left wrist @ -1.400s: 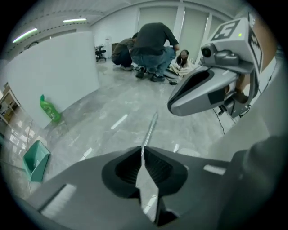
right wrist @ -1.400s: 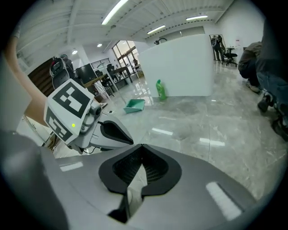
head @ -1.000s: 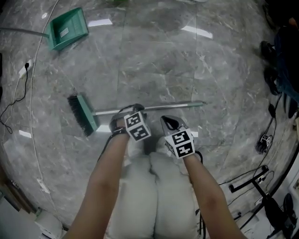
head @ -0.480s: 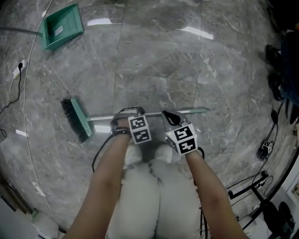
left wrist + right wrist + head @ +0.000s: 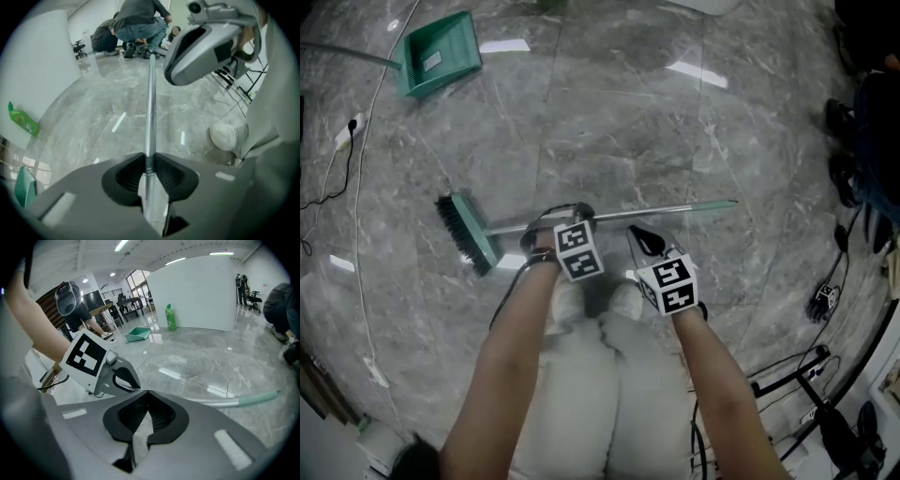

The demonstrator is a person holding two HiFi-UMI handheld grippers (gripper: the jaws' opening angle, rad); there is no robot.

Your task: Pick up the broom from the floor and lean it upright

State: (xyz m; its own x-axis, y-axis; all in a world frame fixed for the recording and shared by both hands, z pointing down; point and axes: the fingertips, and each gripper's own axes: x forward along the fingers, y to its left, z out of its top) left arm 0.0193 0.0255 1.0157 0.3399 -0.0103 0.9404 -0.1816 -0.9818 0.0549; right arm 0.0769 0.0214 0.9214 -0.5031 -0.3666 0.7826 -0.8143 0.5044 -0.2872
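We are clamping the left gripper (image 5: 567, 214) on the broom (image 5: 487, 234), which is stretching across the middle of the head view over the glossy, veined grey stone floor (image 5: 609, 122). Its jaws have just been closing, and in the left gripper view their ribbed black pads are pressing either side of the thin, round metal handle (image 5: 150, 103). The handle is running straight away from the left gripper (image 5: 149, 161) toward the top of that frame. The broom's green plastic head with dark stiff bristles (image 5: 450, 225) is sitting at the left, and the handle's pale green cap (image 5: 258, 398) is pointing right. We are holding the right gripper (image 5: 645, 242) just below the handle, apart from it. Its jaws are meeting at the tips with nothing between them (image 5: 147, 394). A green dustpan (image 5: 441, 54) is lying at the upper left.
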